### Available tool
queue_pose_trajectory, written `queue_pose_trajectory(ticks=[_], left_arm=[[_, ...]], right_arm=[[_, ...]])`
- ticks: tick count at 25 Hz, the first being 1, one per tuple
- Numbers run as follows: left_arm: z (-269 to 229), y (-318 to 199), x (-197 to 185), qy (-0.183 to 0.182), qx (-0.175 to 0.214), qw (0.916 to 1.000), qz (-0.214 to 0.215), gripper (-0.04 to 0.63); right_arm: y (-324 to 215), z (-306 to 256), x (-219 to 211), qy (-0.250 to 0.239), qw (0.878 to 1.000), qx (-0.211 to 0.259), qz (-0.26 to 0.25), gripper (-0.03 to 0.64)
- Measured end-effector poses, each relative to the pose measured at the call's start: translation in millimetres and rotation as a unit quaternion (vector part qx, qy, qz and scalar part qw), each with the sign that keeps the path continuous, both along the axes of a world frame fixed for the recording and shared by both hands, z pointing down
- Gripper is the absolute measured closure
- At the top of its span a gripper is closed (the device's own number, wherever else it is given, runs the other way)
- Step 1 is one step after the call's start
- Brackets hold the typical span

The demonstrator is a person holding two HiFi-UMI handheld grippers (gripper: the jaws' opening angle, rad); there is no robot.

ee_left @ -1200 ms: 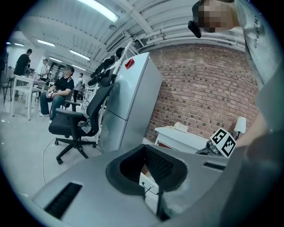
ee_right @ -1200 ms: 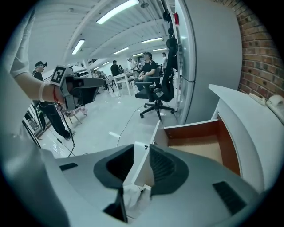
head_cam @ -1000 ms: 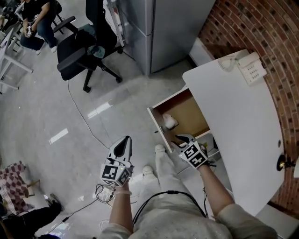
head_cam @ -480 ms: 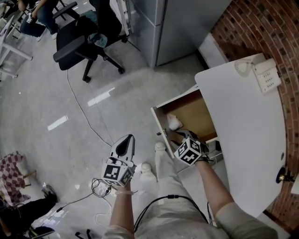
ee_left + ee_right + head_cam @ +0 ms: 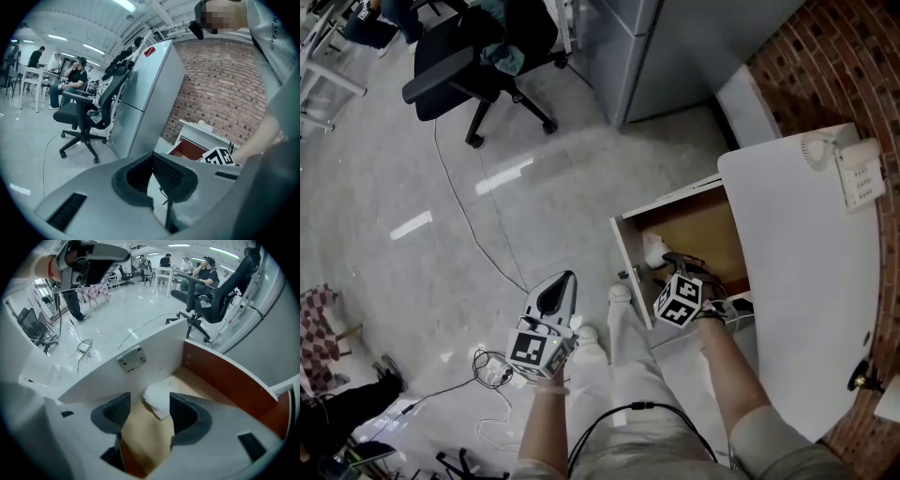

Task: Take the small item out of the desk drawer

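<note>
Lower centre: right gripper [image 5: 150, 413] opening astride small white lump [image 5: 157, 399], possibly cloth, in open white desk drawer [image 5: 225, 376] with brown floor; left gripper [image 5: 153, 161] pressed together.

the only legible print is on the person's grey garment [image 5: 274, 33], at the upper right of the left gripper view: dark capital letters running along the cloth spell "givench", and what follows cannot be made out. the keypad unit [image 5: 860, 175] on the desk [image 5: 797, 281] is too small to read.
</note>
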State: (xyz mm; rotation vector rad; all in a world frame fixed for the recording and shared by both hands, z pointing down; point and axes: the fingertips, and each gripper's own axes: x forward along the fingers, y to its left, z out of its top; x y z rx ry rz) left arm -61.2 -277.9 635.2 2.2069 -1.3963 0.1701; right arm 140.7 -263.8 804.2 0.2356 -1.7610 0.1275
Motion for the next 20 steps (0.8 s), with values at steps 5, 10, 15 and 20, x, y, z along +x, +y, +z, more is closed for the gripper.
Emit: queue_pose_trajectory(ticks=[5, 10, 15, 20], left_arm=[[18, 1, 5, 0.003, -0.015, 0.9999, 0.001, 0.595], [29, -3, 9, 0.004, -0.018, 0.9998, 0.000, 0.595], [36, -5, 13, 0.011, -0.021, 0.9997, 0.003, 0.595], [45, -5, 12, 0.012, -0.028, 0.9995, 0.006, 0.595]], right_arm=[[-9, 24, 6, 0.015, 1.000, -0.004, -0.011, 0.320], [-18, 41, 4, 0.025, 0.999, -0.011, -0.022, 0.291], [-27, 56, 4, 0.038, 0.998, -0.028, -0.037, 0.262], [-35, 67, 2, 0.041, 0.997, -0.052, -0.033, 0.239]])
